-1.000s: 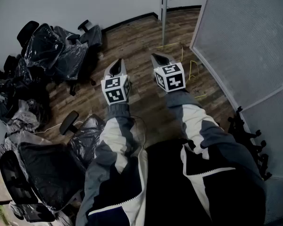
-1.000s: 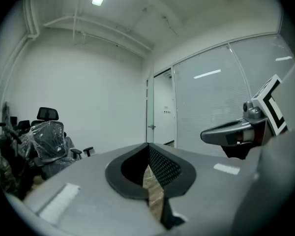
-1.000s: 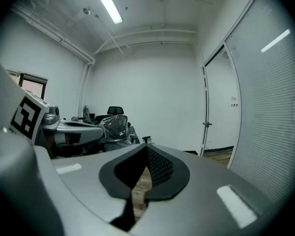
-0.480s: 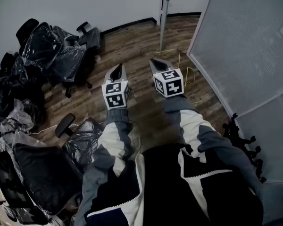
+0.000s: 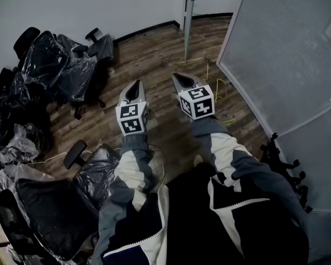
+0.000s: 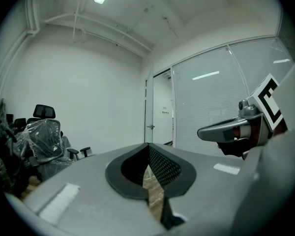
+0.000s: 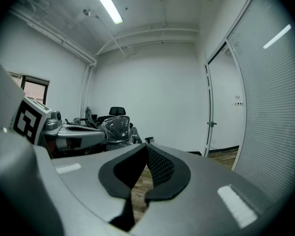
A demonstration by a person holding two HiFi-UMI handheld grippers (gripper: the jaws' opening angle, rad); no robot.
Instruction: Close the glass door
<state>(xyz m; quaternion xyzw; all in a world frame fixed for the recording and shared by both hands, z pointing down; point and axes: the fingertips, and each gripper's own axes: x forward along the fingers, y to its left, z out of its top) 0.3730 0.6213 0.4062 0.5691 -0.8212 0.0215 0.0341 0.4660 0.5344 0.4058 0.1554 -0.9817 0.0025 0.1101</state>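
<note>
Both grippers sit slightly lower in the head view than a second ago, and the wrapped chairs (image 5: 60, 59) have slid toward the upper left edge. Both forearms, in grey and white sleeves (image 5: 133, 164), reach forward side by side from the bottom of the frame over the wood floor (image 5: 154, 54). The left gripper (image 5: 135, 84) is held about level and the right gripper (image 5: 178, 78) tips a little downward, the two close together but apart. In the left gripper view the left gripper (image 6: 148, 146) has its fingertips pressed together with nothing between them. The right gripper (image 7: 146, 147) in its own view is likewise closed and empty. The glass door (image 5: 189, 15) stands open at the top centre of the head view, seen edge-on as a thin upright strip. It is ahead of both grippers and untouched, left of the frosted wall panel (image 5: 287, 48) filling the upper right. Its handle (image 7: 211, 124) shows right of centre in the right gripper view.
</note>
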